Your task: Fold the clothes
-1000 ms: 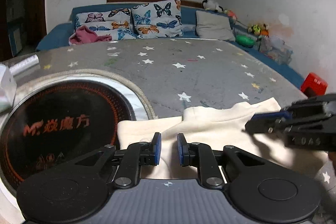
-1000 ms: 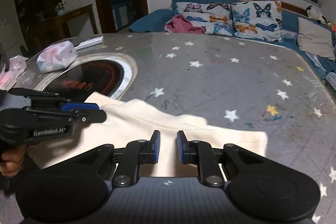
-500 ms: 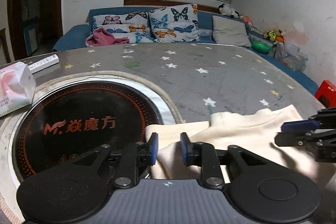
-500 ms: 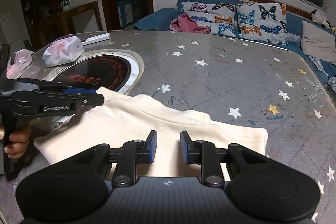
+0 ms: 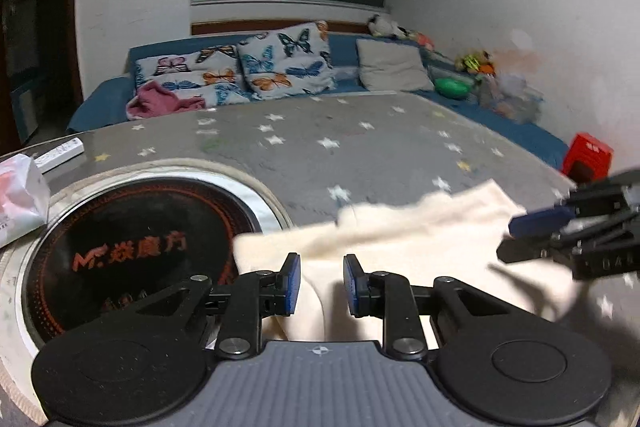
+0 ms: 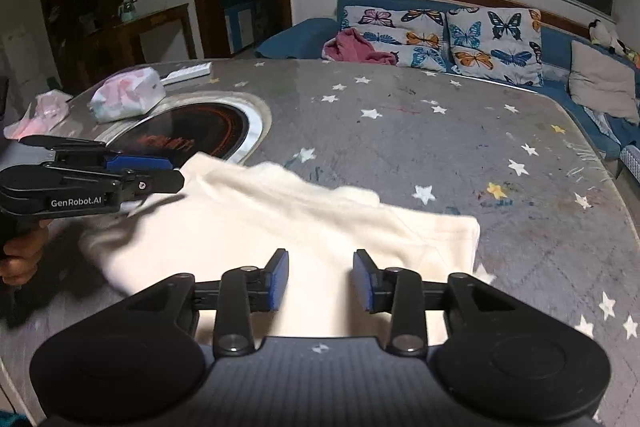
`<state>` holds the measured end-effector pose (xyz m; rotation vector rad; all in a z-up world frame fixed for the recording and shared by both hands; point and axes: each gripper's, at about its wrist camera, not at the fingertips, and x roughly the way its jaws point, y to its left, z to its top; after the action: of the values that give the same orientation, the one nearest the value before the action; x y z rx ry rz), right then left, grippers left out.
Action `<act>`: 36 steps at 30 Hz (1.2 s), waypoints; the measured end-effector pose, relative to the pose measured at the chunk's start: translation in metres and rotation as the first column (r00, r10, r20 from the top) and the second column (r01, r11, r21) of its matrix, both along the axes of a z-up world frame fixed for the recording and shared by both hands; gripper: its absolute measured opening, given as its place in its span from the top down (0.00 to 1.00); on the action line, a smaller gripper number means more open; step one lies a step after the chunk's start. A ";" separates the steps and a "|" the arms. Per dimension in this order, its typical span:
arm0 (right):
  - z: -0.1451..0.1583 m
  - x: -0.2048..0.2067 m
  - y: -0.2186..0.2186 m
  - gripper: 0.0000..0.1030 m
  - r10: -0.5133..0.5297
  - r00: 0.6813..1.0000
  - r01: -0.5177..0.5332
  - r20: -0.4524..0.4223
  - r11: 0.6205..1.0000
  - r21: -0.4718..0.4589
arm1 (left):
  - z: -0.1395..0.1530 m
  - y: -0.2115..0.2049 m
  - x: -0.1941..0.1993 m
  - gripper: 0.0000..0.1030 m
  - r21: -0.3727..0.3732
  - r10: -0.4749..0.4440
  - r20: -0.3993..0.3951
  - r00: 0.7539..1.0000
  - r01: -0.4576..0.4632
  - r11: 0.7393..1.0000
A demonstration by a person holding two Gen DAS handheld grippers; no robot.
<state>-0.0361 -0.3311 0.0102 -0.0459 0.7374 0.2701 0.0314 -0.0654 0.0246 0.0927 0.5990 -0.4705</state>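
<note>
A cream garment [image 5: 404, 247] lies on the grey star-patterned table; it also shows in the right wrist view [image 6: 280, 223], folded into a rough rectangle. My left gripper [image 5: 319, 283] is open just above the garment's near left part, with a cloth fold between the fingers but not clamped. It shows from the side in the right wrist view [image 6: 140, 173] at the garment's left corner. My right gripper [image 6: 320, 279] is open above the garment's near edge and holds nothing. It shows in the left wrist view [image 5: 560, 235] at the garment's right end.
A round black induction cooktop [image 5: 132, 247] is set in the table left of the garment. A tissue pack [image 6: 128, 99] and a white remote [image 6: 188, 71] lie beyond it. A blue sofa with butterfly cushions [image 6: 440, 35] stands behind the table. A red box [image 5: 588, 155] sits at the right.
Both grippers have opened wider. The garment has shifted slightly and looks blurred. The left gripper has moved back toward the garment's left end.
</note>
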 end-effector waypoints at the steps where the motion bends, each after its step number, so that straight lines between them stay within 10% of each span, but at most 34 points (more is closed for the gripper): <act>1: -0.001 -0.003 0.000 0.65 0.005 1.000 -0.005 0.000 1.000 -0.007 | -0.002 -0.001 -0.002 0.75 0.007 0.000 -0.002 1.000 0.000 1.000; 36: 0.010 -0.071 -0.015 0.65 -0.010 1.000 0.010 0.010 1.000 0.015 | 0.009 0.002 -0.064 0.74 -0.094 -0.089 -0.092 0.992 0.080 0.992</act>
<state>-0.1070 -0.3462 0.0201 -0.0290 0.7254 0.2661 -0.0325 -0.0635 0.0338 0.0095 0.6688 -0.5863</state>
